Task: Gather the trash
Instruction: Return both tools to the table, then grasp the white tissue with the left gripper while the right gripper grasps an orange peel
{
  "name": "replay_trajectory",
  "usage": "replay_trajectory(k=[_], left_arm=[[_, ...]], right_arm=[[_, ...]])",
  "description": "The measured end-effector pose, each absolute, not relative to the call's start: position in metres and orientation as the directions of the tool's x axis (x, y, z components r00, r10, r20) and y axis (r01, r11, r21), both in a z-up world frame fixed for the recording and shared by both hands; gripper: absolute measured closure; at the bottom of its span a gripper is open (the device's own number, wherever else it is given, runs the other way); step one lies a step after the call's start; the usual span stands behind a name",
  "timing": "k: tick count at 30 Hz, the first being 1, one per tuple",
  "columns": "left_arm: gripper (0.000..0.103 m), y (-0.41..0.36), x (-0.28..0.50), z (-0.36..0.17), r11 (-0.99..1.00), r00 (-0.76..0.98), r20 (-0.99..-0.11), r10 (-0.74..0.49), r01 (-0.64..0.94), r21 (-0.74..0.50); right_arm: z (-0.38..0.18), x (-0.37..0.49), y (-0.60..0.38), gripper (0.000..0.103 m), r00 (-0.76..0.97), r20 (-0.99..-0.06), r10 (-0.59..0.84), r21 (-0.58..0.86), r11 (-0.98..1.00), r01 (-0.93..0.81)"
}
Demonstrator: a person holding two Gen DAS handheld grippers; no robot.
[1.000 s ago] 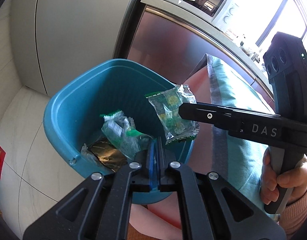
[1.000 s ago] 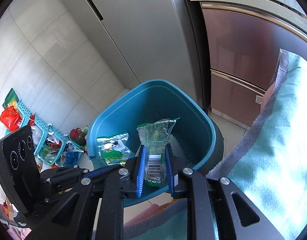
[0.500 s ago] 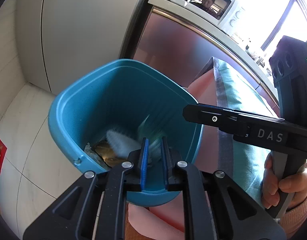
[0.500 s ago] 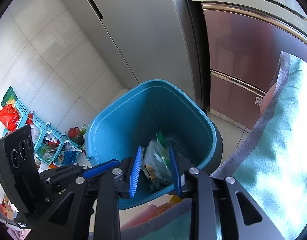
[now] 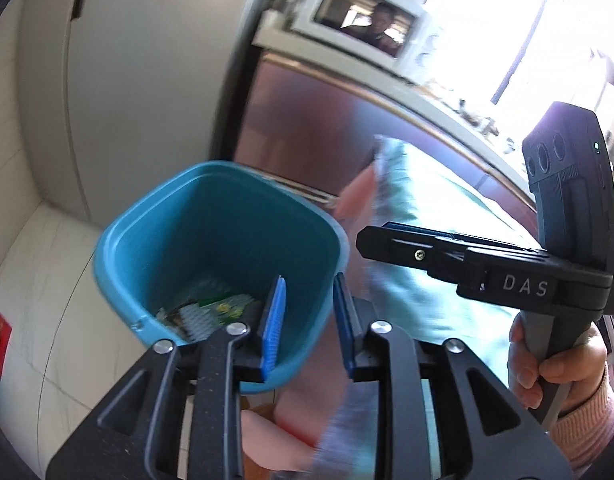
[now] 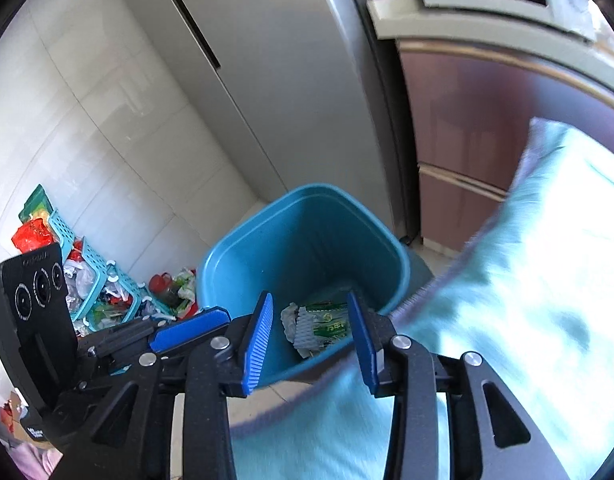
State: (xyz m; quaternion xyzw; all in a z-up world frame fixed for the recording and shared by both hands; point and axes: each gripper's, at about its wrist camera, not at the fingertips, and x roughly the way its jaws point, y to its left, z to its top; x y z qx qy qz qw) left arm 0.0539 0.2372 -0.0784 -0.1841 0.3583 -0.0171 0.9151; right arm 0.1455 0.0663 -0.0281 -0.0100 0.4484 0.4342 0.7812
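Observation:
A blue bin [image 5: 107, 264] [image 6: 243, 240] stands on the floor beside the cloth-covered table. Green and clear snack wrappers [image 5: 215, 308] [image 6: 319, 326] lie at its bottom. My left gripper [image 5: 307, 292] hangs above the bin's near rim, jaws opening, nothing between them. My right gripper [image 6: 310, 312] hovers over the same rim, jaws also opening and empty. In the left wrist view the right gripper [image 5: 371, 240] reaches in from the right, held by a hand [image 5: 555, 360]. The left gripper [image 6: 223, 314] shows at the lower left of the right wrist view.
A grey fridge [image 6: 267, 80] and a brown cabinet [image 5: 307, 128] with a microwave [image 5: 363, 24] stand behind the bin. A teal cloth [image 6: 527, 300] covers the table at right. Turquoise baskets [image 6: 99, 292] with more packets sit on the floor at left.
Both grippers let go of their wrappers, which dropped into the bin. Both have lifted a little and their jaws stand wider.

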Motion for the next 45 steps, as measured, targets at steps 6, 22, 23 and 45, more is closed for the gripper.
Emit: replay_trajectory(k=[6,22,23,45], left_arm=[[0.071,0.188,0.051,-0.056,0.94,0.752,-0.604,-0.263,0.059,-0.336],[0.067,0.044,0.069,-0.043,0.883,0.633,-0.619,-0.465,0.377,-0.278],[0.067,0.034,0.072,-0.043,0.877,0.622,-0.623,-0.475,0.394,-0.276],[0.067,-0.104,0.154,-0.054,0.807,0.453,-0.715,-0.533,0.526,-0.268]], right_arm=[[-0.003,0.125,0.004,0.06,0.326,-0.652,0.684,0.358,0.657,-0.663],[0.008,0.063,-0.179,0.06,0.628,-0.577,0.523,0.324,0.852,-0.411],[0.006,0.061,-0.189,0.059,0.638,-0.578,0.508,0.329,0.861,-0.388],[-0.047,0.062,-0.288,0.059,0.65,-0.634,0.419,0.429,0.89,-0.156]])
